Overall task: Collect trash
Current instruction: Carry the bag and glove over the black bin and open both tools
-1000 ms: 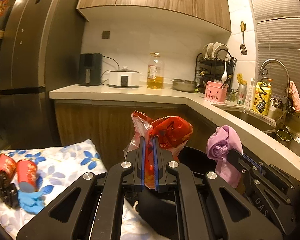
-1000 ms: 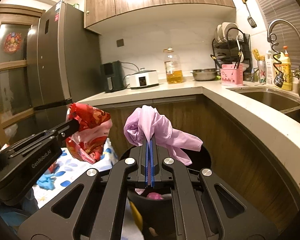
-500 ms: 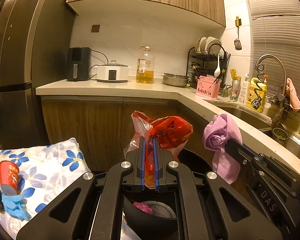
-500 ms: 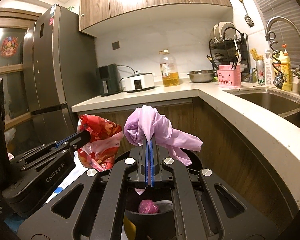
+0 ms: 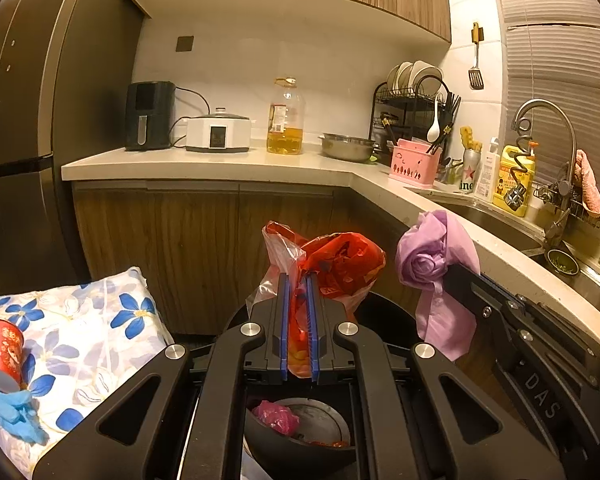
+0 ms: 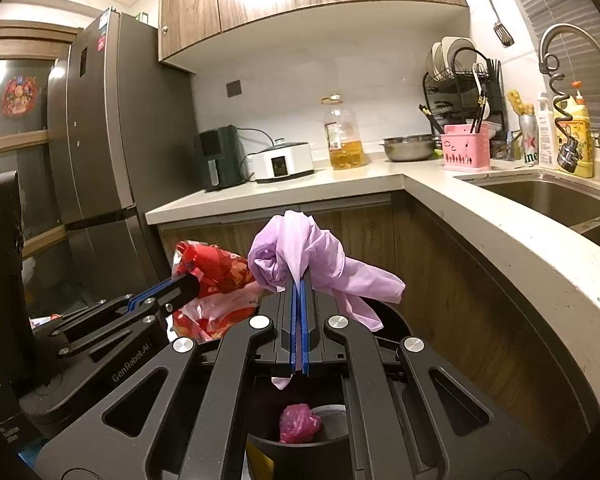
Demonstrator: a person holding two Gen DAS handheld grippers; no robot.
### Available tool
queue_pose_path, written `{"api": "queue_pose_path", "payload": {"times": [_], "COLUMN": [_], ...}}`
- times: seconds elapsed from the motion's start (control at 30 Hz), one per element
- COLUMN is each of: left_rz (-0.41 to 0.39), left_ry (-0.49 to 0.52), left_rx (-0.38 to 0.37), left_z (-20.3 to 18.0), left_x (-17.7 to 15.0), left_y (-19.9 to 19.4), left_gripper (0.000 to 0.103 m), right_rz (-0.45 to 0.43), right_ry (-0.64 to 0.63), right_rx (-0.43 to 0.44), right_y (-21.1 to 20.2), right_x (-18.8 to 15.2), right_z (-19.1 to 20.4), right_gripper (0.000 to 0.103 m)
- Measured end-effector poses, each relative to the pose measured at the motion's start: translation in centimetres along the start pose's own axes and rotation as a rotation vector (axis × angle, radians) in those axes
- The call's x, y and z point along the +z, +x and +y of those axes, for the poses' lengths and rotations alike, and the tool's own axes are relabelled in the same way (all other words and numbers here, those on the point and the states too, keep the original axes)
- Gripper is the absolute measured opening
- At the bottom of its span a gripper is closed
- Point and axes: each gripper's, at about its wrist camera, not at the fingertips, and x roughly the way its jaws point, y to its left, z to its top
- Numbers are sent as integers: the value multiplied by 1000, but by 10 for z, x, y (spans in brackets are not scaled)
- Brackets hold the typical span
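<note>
The black trash bin (image 5: pixel 300 436) sits low in front of the wooden cabinets, and everything here reads best from it. Both grippers hang just above its open mouth, side by side, so that whatever they let go should fall inside.

The left gripper (image 5: pixel 299 292) has its fingers clamped on a crumpled red plastic bag (image 5: pixel 340 268), which bulges up and forward over the bin's far rim. The right gripper (image 6: pixel 298 292), just to the right of it, has its fingers pressed nearly together on a lilac plastic bag (image 6: pixel 296 248); one loose tail of it droops toward the bin's right edge. Thin film like this needs a tight pinch or it slips, which would explain the hard closure on both.

Inside the bin a wadded pink scrap (image 6: pixel 298 424) already lies on the bottom, so part of the collecting looks done.

Left of the bin, a floral cloth (image 5: pixel 84 332) carries a red paper cup (image 5: pixel 4 352) and a blue glove (image 5: pixel 16 416), apparently trash not yet picked up.

The next step is probably release over the bin.
</note>
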Motion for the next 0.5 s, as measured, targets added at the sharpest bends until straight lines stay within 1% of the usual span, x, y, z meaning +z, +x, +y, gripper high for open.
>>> {"api": "queue_pose_path", "payload": {"times": [0.37,0.47,0.5], "left_rz": [25,37,41], "left_ry": [-1,-1,-1], "left_rx": [6,4,2], "left_z": [4,6,6], "left_x": [-5,-6,-7], "left_y": [12,15,16], "left_gripper": [10,13,13], "right_rz": [-2,7,9], "right_ry": [17,28,29], "right_rx": [8,13,12], "right_y": [10,14,15], "right_x": [3,3,3], "right_z": [-6,-8,-9], "right_gripper": [3,9,13]}}
